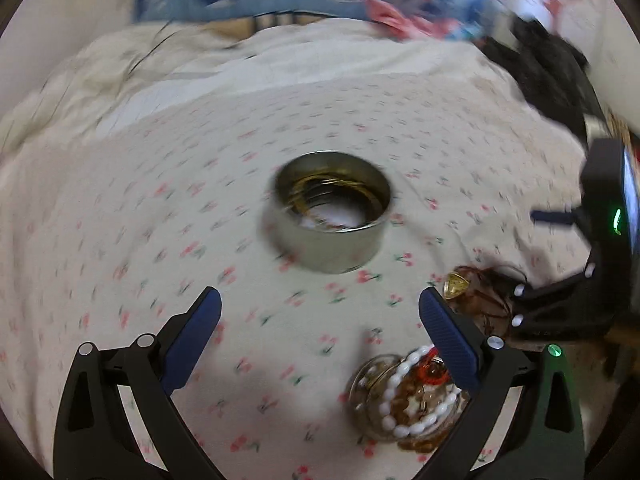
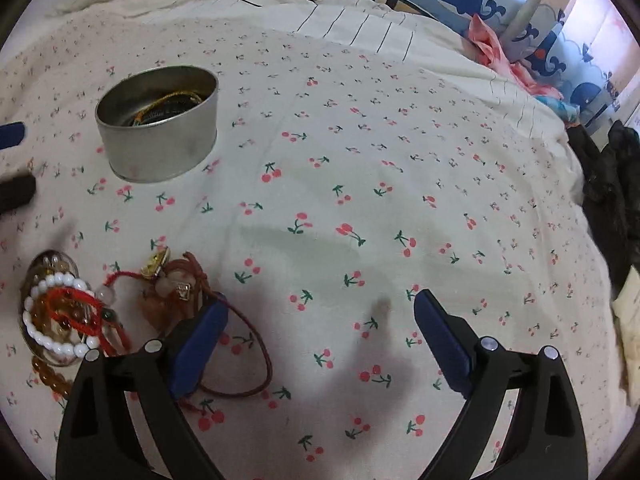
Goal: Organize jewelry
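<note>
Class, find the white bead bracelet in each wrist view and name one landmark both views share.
Left wrist: white bead bracelet lies low and right of centre, beside the right finger.
Right wrist: white bead bracelet lies at the lower left edge.
Shared landmark: the round metal tin.

I see a round metal tin (image 2: 158, 126) standing upright and open on the cherry-print bedsheet, far left, with gold bangles (image 2: 172, 106) inside. Near left, a small glass dish (image 2: 48, 308) holds a white bead bracelet (image 2: 52, 312) and a red cord (image 2: 74, 306). Just right of it lies a brown cord necklace (image 2: 240, 344) with a gold charm (image 2: 154, 264).
</note>
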A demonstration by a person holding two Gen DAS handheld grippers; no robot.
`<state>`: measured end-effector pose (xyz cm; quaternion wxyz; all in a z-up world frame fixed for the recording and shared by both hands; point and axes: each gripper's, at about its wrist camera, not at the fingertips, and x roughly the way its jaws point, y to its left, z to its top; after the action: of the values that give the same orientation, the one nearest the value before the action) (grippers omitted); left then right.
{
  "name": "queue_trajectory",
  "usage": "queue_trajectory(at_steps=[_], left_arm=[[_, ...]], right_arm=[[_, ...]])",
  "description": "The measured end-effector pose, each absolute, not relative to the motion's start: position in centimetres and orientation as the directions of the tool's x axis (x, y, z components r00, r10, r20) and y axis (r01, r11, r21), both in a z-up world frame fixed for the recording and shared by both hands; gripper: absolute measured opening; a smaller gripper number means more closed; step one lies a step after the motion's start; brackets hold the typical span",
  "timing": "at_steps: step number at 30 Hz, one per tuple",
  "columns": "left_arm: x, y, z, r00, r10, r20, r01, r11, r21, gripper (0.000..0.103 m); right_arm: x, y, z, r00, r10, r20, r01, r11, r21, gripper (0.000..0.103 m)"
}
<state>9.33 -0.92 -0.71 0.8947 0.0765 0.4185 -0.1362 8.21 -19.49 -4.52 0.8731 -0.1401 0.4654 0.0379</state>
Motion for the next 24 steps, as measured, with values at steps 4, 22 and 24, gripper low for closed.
queue_trajectory(at_steps=[4, 22, 24], left_arm=[[9.4, -2.7, -1.9, 0.591, -0.170, -0.788, 0.367, 0.927, 0.075, 0.095], [11.2, -4.6, -4.2, 0.584, 0.047, -0.810, 0.262, 0.934, 0.244, 0.095], [11.3, -3.6, -3.9, 0.575, 0.029, -0.817, 0.246, 0.947, 0.207, 0.095]], right_arm=[[8.3, -22.8, -2.7, 0.587, -0.109, -0.802, -0.081, 0.978, -0.192, 0.091], [7.8, -24.2, -4.8, 0.482, -0.218, -0.848, -0.191, 0.919, -0.345, 0.095], [7.5, -24.9, -4.8, 0.465, -0.158, -0.871, -0.220, 0.932, -0.287, 0.095]])
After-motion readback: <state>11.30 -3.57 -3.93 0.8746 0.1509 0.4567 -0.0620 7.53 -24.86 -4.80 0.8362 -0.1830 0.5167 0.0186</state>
